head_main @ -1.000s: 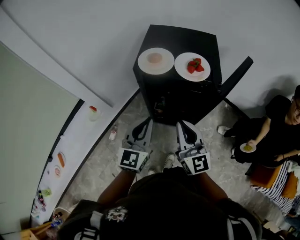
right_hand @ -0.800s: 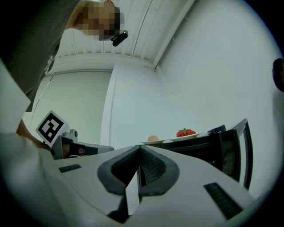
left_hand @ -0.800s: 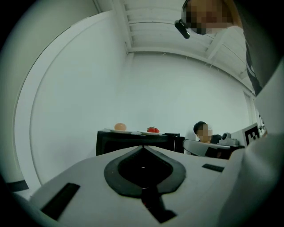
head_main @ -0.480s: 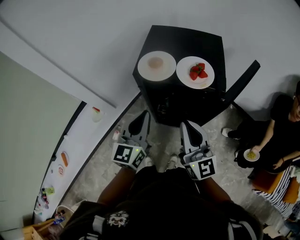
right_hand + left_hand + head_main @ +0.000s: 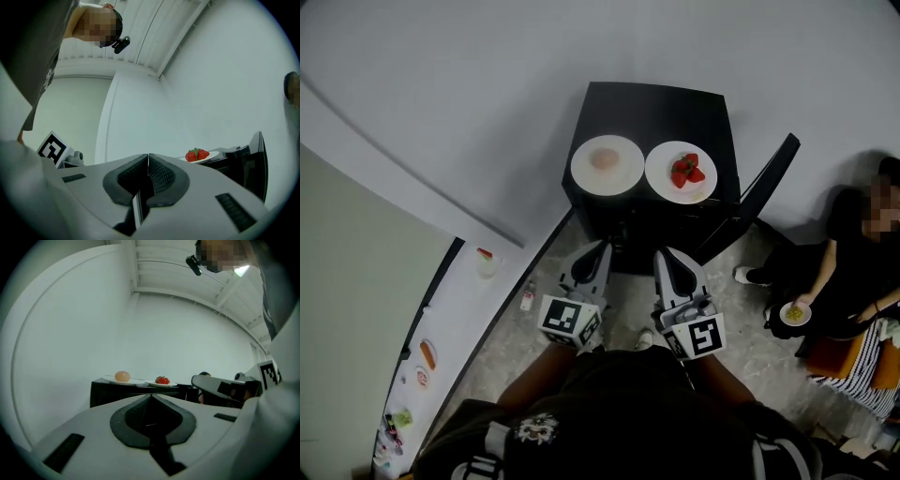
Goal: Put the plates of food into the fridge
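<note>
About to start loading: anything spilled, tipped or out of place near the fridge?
Nothing spilled. The strawberry plate and the plate with a pale round food sit flat on the black fridge; its door stands open. Only oddity: a small bottle on the floor, left of it.

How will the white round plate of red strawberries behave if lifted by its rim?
The white round plate looks rigid and probably smooth, so a rim grip may slip. The red strawberries lie loose in a pile, so they could roll if it tilts.
</note>
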Demonstrator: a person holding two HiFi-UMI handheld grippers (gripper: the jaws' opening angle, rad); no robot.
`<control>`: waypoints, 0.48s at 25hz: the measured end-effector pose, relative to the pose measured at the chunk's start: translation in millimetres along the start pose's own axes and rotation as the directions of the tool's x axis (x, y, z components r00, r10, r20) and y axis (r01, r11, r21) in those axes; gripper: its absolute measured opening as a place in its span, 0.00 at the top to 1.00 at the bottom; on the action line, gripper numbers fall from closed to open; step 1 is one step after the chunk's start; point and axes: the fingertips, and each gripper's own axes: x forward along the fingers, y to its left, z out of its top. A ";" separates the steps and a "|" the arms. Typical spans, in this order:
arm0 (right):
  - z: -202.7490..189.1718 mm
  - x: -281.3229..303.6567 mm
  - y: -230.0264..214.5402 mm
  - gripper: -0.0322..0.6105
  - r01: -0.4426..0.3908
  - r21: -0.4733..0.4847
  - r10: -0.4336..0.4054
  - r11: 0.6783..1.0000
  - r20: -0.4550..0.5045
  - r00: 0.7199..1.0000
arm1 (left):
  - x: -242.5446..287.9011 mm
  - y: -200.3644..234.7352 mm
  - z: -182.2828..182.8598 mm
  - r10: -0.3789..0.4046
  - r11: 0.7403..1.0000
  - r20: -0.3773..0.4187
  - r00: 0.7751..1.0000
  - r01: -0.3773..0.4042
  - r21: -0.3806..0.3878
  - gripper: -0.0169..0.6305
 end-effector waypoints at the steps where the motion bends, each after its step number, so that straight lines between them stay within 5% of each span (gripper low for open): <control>1: -2.7 2.8 -0.6 0.91 0.013 -0.005 -0.013 1.000 -0.009 1.000 | 2.1 0.2 -0.3 -0.019 1.000 0.001 1.000 0.019 -0.014 0.94; 8: -14.4 10.5 -5.2 0.91 0.102 -0.050 -0.104 0.994 -0.039 0.994 | 12.9 13.5 6.2 -0.089 0.996 0.014 0.996 0.089 0.016 0.94; 12: -18.9 12.2 -6.5 0.91 0.121 0.007 -0.121 0.993 -0.049 0.991 | 14.0 21.0 13.0 -0.112 0.994 0.025 0.993 0.112 -0.005 0.94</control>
